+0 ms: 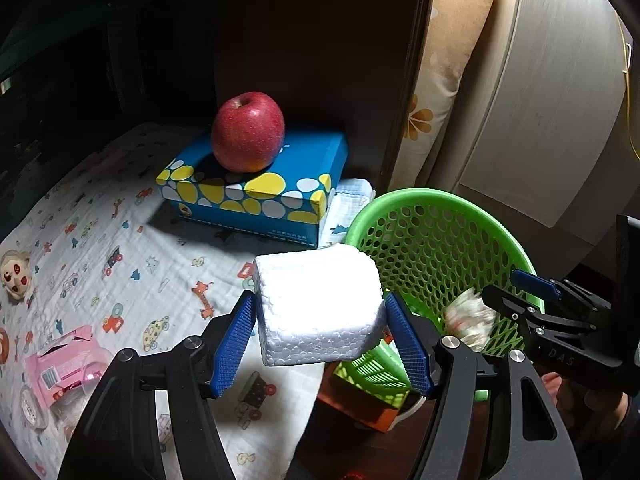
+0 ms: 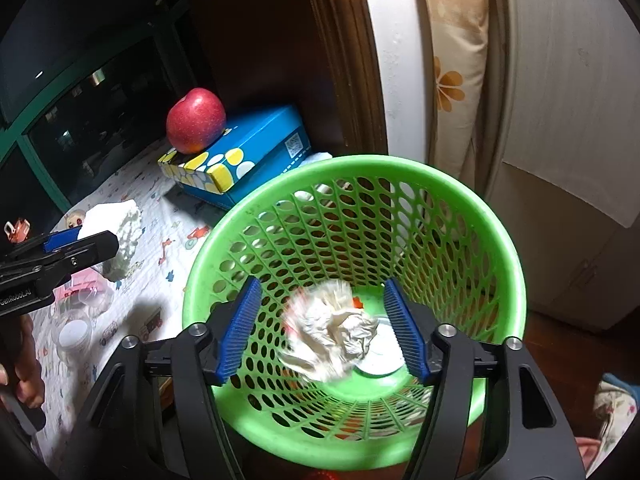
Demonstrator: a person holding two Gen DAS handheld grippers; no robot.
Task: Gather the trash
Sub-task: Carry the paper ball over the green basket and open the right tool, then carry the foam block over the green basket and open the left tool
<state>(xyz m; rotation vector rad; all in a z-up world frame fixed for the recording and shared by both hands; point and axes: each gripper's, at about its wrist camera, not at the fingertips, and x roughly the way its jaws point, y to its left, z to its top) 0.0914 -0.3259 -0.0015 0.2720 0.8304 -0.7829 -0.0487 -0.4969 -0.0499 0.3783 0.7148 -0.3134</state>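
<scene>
Left gripper (image 1: 320, 336) clamps foam block (image 1: 318, 306), green basket (image 1: 436, 248) just right of it in frame; right gripper (image 2: 326, 328) hangs released over the basket, crumpled paper (image 2: 332, 336) loose between its jaws.

Green basket (image 2: 360, 184); red apple (image 1: 247, 131); blue box (image 1: 256, 184) yellow-white spots; white foam (image 1: 318, 304).

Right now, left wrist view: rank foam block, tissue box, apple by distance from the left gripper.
1. Foam block: between the left gripper's pads, gripped.
2. Tissue box: beyond it on the cloth, centre-left.
3. Apple: on top of the box, farthest.
</scene>
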